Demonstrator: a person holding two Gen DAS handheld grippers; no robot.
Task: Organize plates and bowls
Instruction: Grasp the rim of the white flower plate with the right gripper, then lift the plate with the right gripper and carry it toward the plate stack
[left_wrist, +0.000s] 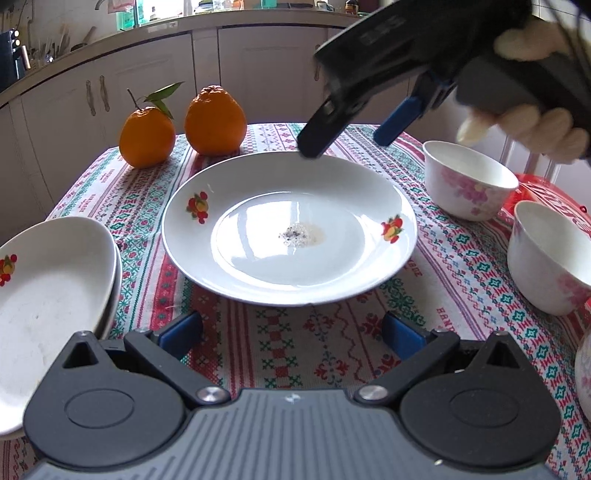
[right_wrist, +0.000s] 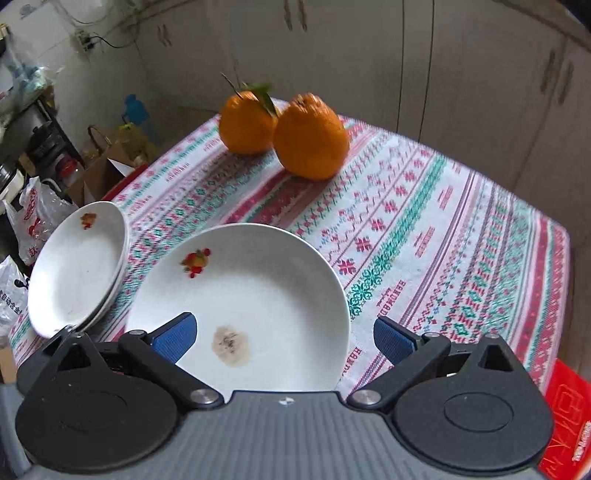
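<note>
Kitchen cabinets behind, patterned cloth on tabletop (left_wrist: 295, 354). Left tool (left_wrist: 291, 332) open, empty, low at the near edge, aimed straight at the plate (left_wrist: 288, 229); plate lies flat just ahead, centred between its pads, near rim closest. Right tool (right_wrist: 284, 332) also open, holding nothing, hovering over the plate's far rim from the opposite side; in the left view one of its fingers (left_wrist: 317, 136) looks almost on the rim, contact unclear. Small stain in plate centre. Plate stack (left_wrist: 55, 295) sits left of the plate, near but apart. Two bowls (left_wrist: 469, 181) on the right side, separate. Two oranges (left_wrist: 216, 120) beyond. Judgement: plate goes onto stack next; stack lies on the left tool's side, so left tool is nearer; a rim pinch is needed.
</note>
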